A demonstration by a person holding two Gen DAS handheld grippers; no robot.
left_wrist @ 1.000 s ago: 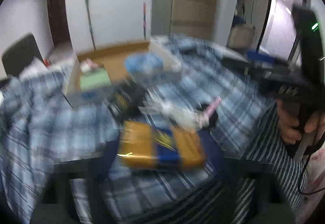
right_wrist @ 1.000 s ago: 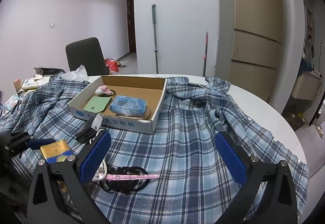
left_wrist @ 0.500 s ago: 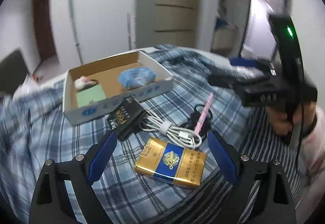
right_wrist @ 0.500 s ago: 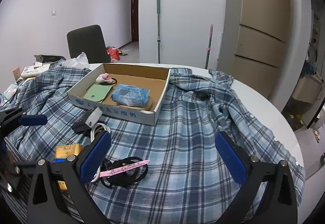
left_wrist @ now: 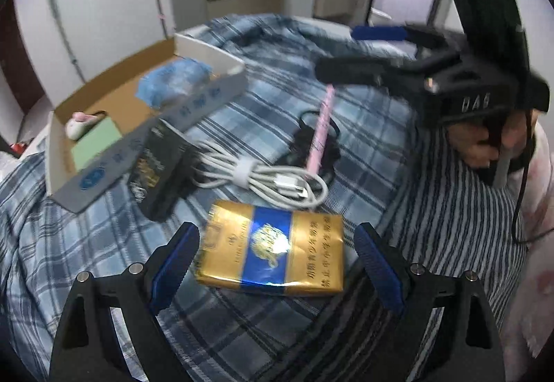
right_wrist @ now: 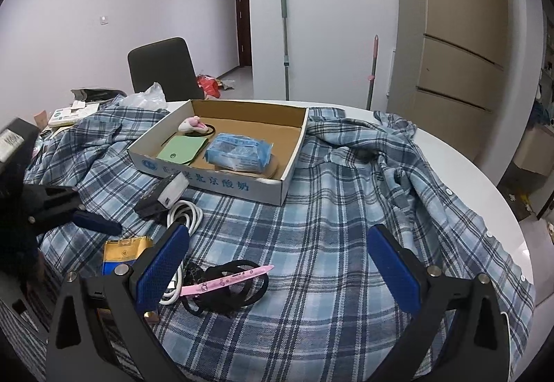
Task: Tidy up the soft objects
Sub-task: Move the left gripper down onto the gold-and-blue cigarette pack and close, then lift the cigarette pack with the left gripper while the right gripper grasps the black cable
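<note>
A gold and blue cigarette pack lies flat on the plaid shirt. My left gripper stands open around it, a blue pad on each side with a gap to the pack. From the right wrist the pack shows at the lower left, beside a left fingertip. My right gripper is open and empty above the shirt; it hangs at the upper right of the left wrist view, held by a hand. The cardboard box holds a blue tissue pack, a green pouch and a pink hair tie.
A black pack, a coiled white cable and black hair bands with a pink clip lie between the box and the grippers. A dark chair stands behind the table; its white edge curves at the right.
The left gripper's jaws have spread wide and the cigarette pack now lies free on the shirt. The left gripper has tilted down and closer to it. The right gripper has barely moved.
</note>
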